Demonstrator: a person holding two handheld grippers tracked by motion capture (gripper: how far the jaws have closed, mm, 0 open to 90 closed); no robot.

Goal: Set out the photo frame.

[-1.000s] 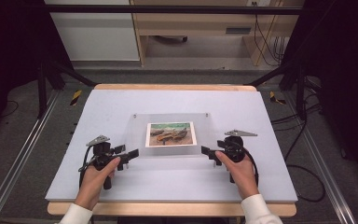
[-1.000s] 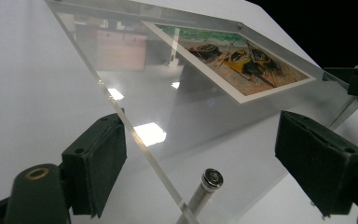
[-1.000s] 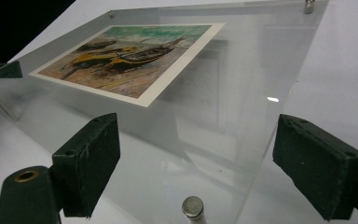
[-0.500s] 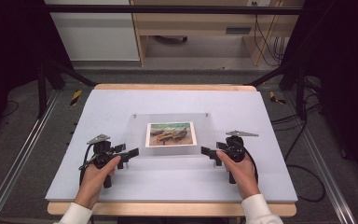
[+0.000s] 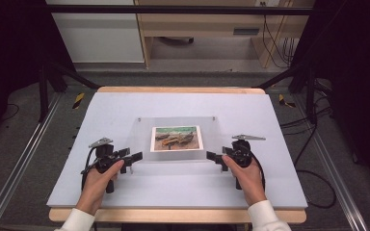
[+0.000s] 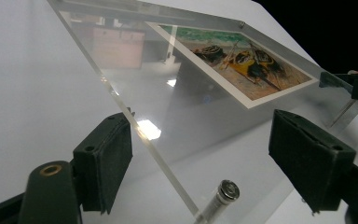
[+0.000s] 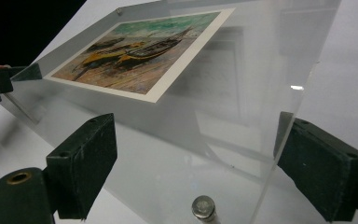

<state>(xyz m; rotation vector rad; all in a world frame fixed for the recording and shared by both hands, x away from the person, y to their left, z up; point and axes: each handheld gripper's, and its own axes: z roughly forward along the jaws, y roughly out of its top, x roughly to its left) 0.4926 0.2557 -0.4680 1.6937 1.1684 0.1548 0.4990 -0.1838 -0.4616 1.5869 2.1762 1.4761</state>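
While both hands rested on the pale lavender-grey surface, a clear acrylic picture frame, two stiff transparent sheets sandwiching a small painted print of beached fishing boats, lay near the middle of it, raised slightly on short metal standoff posts at its corners. The left gripper sat at the frame's near-left corner and the right gripper at its near-right corner. In the left gripper view, its jaws stood spread wide, one black pad on either side of the frame's near edge, with a silver standoff post between them; nothing was pinched. The right gripper view showed the same: jaws spread around the corner, a round metal post cap just ahead, and the pads apart from the acrylic.

Judging by its look, the frame would handle as rigid and moderately heavy for its thinness, with slick, polished faces that could slide out of a light pinch and scratch or chip at the corners. The safest hold seemed to be across the sheet's thickness at the bare margin beside the posts, well clear of the print, with both sides lifted evenly so it would not twist. As a container, the frame held only that single print, lying flat between the sheets.
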